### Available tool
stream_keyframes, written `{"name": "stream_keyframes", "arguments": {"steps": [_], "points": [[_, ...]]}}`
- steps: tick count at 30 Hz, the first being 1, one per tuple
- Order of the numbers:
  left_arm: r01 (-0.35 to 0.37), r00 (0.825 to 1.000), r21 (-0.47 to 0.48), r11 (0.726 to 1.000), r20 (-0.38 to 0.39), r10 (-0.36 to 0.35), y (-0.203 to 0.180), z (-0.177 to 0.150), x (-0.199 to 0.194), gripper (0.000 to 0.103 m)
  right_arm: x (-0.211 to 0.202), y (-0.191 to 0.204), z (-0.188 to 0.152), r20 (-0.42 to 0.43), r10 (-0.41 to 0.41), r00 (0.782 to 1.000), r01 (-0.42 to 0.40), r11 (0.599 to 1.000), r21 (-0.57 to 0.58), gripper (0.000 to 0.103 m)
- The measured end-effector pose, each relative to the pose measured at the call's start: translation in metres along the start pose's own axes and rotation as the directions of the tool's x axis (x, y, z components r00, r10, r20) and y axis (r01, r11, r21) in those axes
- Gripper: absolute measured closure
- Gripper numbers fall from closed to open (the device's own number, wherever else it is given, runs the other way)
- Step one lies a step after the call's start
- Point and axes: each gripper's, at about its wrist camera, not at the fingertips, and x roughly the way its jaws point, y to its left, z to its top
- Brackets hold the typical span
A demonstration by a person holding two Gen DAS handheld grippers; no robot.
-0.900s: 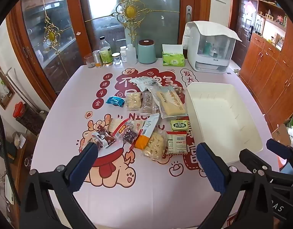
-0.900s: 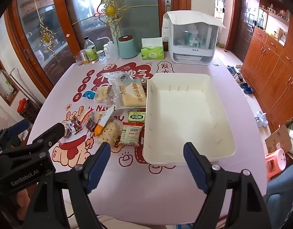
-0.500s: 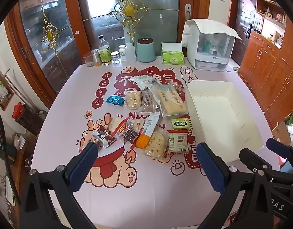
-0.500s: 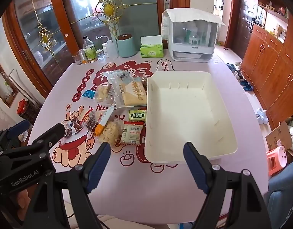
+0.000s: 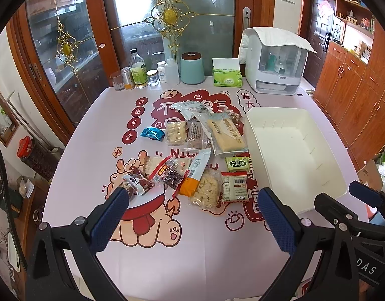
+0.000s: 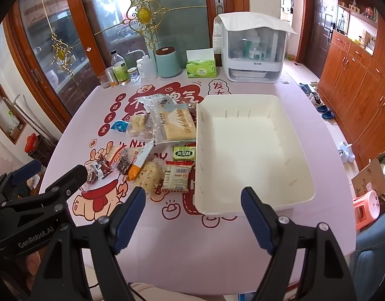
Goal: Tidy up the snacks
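Note:
Several snack packets point(image 5: 205, 158) lie spread over the middle of a pink printed tablecloth point(image 5: 147, 255); the right wrist view shows the same snack packets point(image 6: 162, 148) left of centre. An empty white bin point(image 5: 292, 155) stands right of them, and the right wrist view shows the white bin point(image 6: 250, 148) straight ahead. My left gripper point(image 5: 192, 198) hangs open above the near edge of the pile, nothing between its fingers. My right gripper point(image 6: 192, 195) is open too, above the bin's near left corner. Each gripper shows at the edge of the other's view.
Along the table's far edge stand bottles and jars point(image 5: 139, 75), a teal canister point(image 5: 192, 67), a green tissue box point(image 5: 227, 77) and a white covered appliance point(image 5: 275, 62). Glass doors rise behind. Wooden cabinets point(image 5: 355, 100) line the right wall. A pink stool point(image 6: 365, 208) is on the floor.
Both grippers have tilted or drifted slightly, so the table sits a little higher in view. Nothing on the table has moved and both stay open.

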Motion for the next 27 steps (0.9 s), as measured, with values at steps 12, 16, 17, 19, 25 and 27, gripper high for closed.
{"name": "stream_keyframes", "arguments": {"steps": [12,16,17,19,25,27], "points": [[-0.001,1.0,0.003,1.0,0.003,0.001,0.002,0.001,-0.001,0.001,-0.002,0.001,-0.002,0.002,0.014,1.0,-0.014,1.0,0.001,0.024],[-0.001,1.0,0.004,1.0,0.003,0.001,0.002,0.001,-0.002,0.001,-0.002,0.001,-0.004,0.002,0.016,1.0,-0.016,1.0,0.001,0.025],[-0.001,1.0,0.004,1.0,0.004,0.001,0.002,0.001,-0.002,0.002,-0.002,0.001,-0.004,0.002,0.015,1.0,-0.015,1.0,0.0,0.025],[0.0,1.0,0.004,1.0,0.005,0.0,0.002,0.001,-0.002,0.002,-0.002,0.0,-0.006,0.002,0.013,1.0,-0.013,1.0,0.001,0.025],[-0.004,1.0,0.008,1.0,0.014,0.004,0.005,-0.001,-0.007,0.003,-0.003,-0.001,-0.006,0.002,0.012,1.0,-0.012,1.0,0.002,0.025],[-0.006,1.0,0.008,1.0,0.017,0.005,0.006,-0.001,-0.01,0.003,-0.003,-0.001,-0.007,0.004,0.012,1.0,-0.012,1.0,0.001,0.025]]}}
